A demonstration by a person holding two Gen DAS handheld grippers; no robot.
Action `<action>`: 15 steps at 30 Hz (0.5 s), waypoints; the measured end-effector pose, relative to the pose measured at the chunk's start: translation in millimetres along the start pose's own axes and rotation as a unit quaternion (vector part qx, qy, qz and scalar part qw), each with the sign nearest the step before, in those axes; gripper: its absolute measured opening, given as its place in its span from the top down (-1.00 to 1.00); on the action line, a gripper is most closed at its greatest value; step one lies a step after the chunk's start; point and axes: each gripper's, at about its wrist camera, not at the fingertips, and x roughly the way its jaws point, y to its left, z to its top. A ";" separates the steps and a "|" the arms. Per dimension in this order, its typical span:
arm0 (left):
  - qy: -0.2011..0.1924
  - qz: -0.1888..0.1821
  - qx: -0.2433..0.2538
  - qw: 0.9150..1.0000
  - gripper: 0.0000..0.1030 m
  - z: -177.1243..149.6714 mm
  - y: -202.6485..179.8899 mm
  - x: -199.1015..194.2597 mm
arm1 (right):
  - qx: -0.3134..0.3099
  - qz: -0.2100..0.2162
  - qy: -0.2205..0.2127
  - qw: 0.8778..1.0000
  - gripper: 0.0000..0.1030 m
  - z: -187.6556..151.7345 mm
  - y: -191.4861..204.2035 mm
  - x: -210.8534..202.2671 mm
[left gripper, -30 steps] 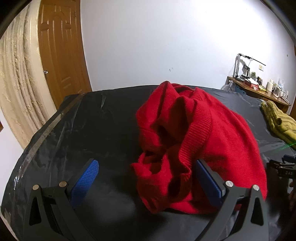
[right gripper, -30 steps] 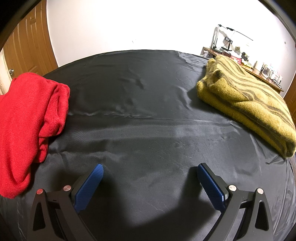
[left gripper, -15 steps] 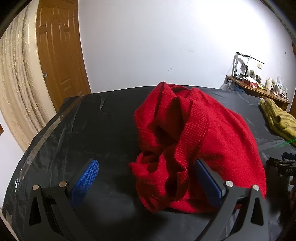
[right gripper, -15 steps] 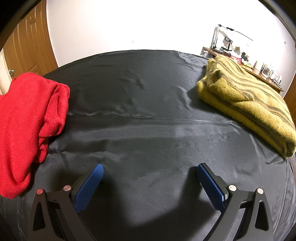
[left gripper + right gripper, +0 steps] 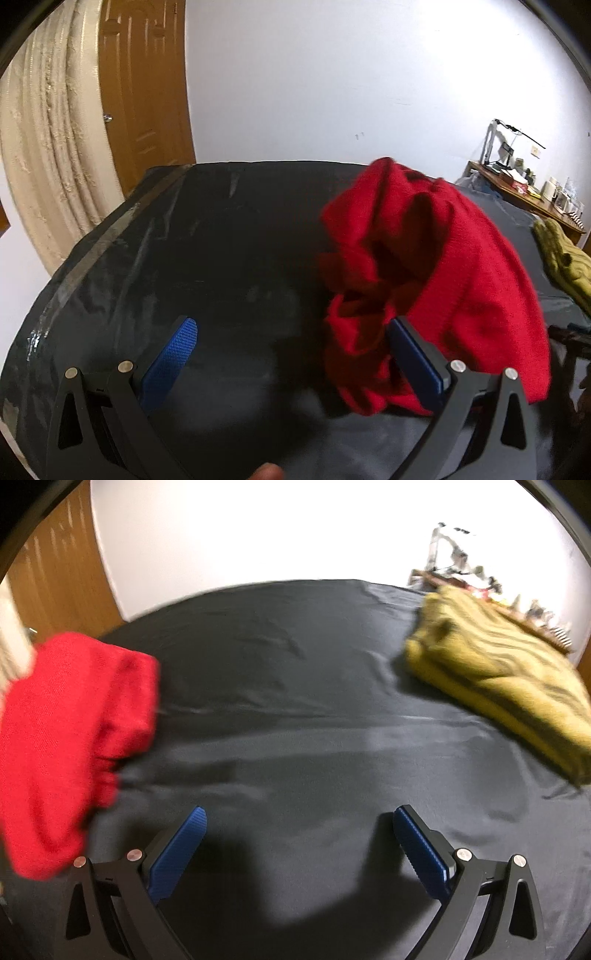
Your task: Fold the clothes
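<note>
Blue ribbed pads line both fingers of the left claw (image 5: 291, 345), which stands wide apart and grips nothing. Its right finger lies against the near edge of the red sweater (image 5: 436, 280); whether the pad presses the knit or only overlaps it in the view cannot be told. Its left finger stands over bare black sheet (image 5: 207, 266).

The right claw (image 5: 299, 840) is likewise spread wide and holds nothing. It hovers low over the black sheet (image 5: 314, 709), touching no garment. The red sweater (image 5: 70, 731) lies to its left, near but apart.

Location of the task item: the red sweater sits bunched in a loose heap on the left part of the covered worktop. A folded olive striped sweater (image 5: 502, 679) lies at the far right, well apart from it.

Expected handling:
- The knit appears soft, limp and light; it will sag and drape when lifted.
- The surface looks fuzzy, so slip between the ribbed pads is unlikely.
- It is not fragile, but a loose fold may drag the rest of the heap.

Recommended hold: take a ribbed edge, such as the hem or a cuff visible at the near side of the heap, and pinch a single layer. A second hold on the opposite edge would let the garment be spread flat before folding.
</note>
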 end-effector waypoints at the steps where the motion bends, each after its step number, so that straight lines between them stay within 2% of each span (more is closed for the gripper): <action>1: 0.000 -0.001 -0.001 1.000 -1.00 0.1 1.7 1.1 | -0.002 0.009 -0.008 1.000 -1.00 2.7 3.9 -4.2; 7: 0.017 -0.049 -0.027 0.998 -1.00 -0.9 12.1 12.5 | -0.052 0.082 -0.061 0.993 -1.00 34.4 49.6 -38.2; 11: 0.022 -0.057 -0.035 0.998 -1.00 -3.6 17.2 16.9 | -0.077 0.132 -0.065 0.986 -1.00 52.2 83.3 -44.8; 15: 0.025 -0.061 -0.039 0.997 -1.00 -3.8 21.0 21.0 | -0.119 0.148 -0.069 0.979 -1.00 65.2 122.4 -44.3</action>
